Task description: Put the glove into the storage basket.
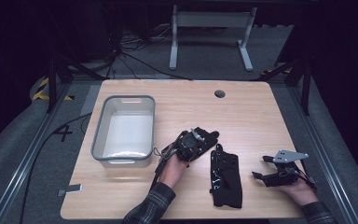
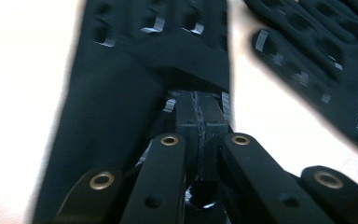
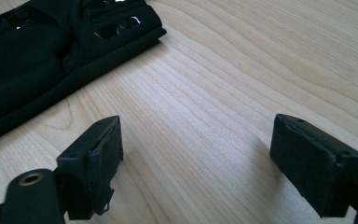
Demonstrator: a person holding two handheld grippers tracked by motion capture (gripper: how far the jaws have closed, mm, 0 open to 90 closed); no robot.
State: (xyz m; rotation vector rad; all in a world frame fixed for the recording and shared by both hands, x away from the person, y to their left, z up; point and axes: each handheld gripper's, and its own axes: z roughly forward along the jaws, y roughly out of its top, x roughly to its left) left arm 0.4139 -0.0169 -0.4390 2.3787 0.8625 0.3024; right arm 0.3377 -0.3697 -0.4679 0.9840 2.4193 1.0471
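Two black fabric gloves with slotted backs on a pale wood-grain table (image 1: 261, 116). One glove (image 1: 225, 175) lies flat, right of the grey plastic bin (image 1: 123, 130). The left gripper (image 2: 199, 116), jaws pressed together, pinches the second glove (image 2: 121, 107) beside it. The right gripper (image 3: 196, 163) hovers with jaws wide, further right. Grey carpet surrounds the table.

A grey bin (image 1: 123, 131) is seen on the wooden table (image 1: 251, 116), with a white desk frame (image 1: 210, 28) beyond.
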